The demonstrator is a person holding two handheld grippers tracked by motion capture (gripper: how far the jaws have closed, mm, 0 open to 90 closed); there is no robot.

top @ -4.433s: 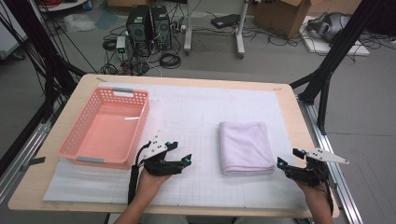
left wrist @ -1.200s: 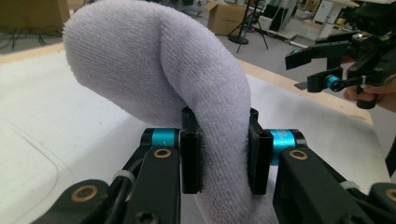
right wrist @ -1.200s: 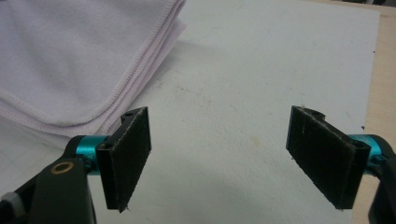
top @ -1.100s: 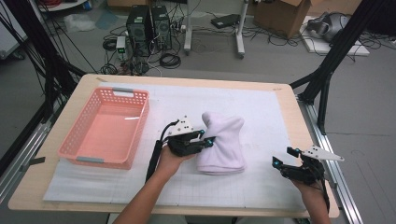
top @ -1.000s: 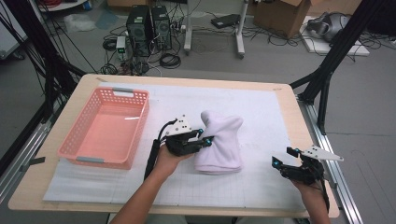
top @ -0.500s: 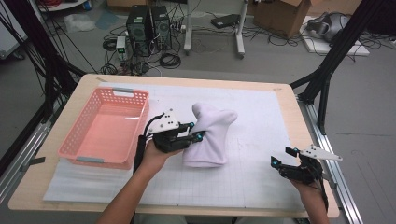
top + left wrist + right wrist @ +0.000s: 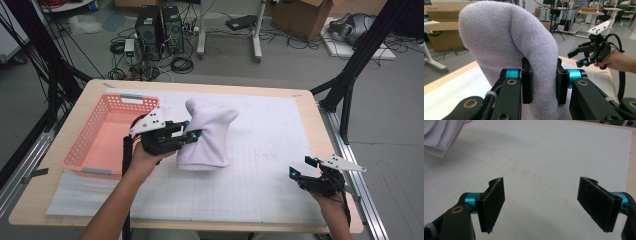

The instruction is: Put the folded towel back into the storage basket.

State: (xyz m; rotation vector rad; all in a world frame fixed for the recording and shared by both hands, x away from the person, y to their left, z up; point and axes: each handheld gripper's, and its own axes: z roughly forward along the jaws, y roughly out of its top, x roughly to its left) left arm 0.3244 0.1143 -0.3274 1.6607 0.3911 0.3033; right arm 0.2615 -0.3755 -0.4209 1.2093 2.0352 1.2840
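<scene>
1. Folded white towel [image 7: 206,134]: pinched between the closed jaws of the left gripper [image 7: 189,134], lifted clear of the table mat [image 7: 280,150], hanging down from them.
2. Just beyond that gripper's far side sits the pink basket [image 7: 102,142], empty; carrying over and dropping look left.
3. Right gripper [image 7: 300,169], well apart, jaws spread, holds nothing.

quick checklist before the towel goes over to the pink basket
1. Left gripper clamped on the white towel: ok.
2. Towel fully clear of the table: cannot tell, its lower edge hangs close to the mat.
3. Pink basket has room inside: ok.
4. Right gripper away from the towel's path, jaws open: ok.
5. Towel folded tidily: not ok, it is bunched and draped.
</scene>
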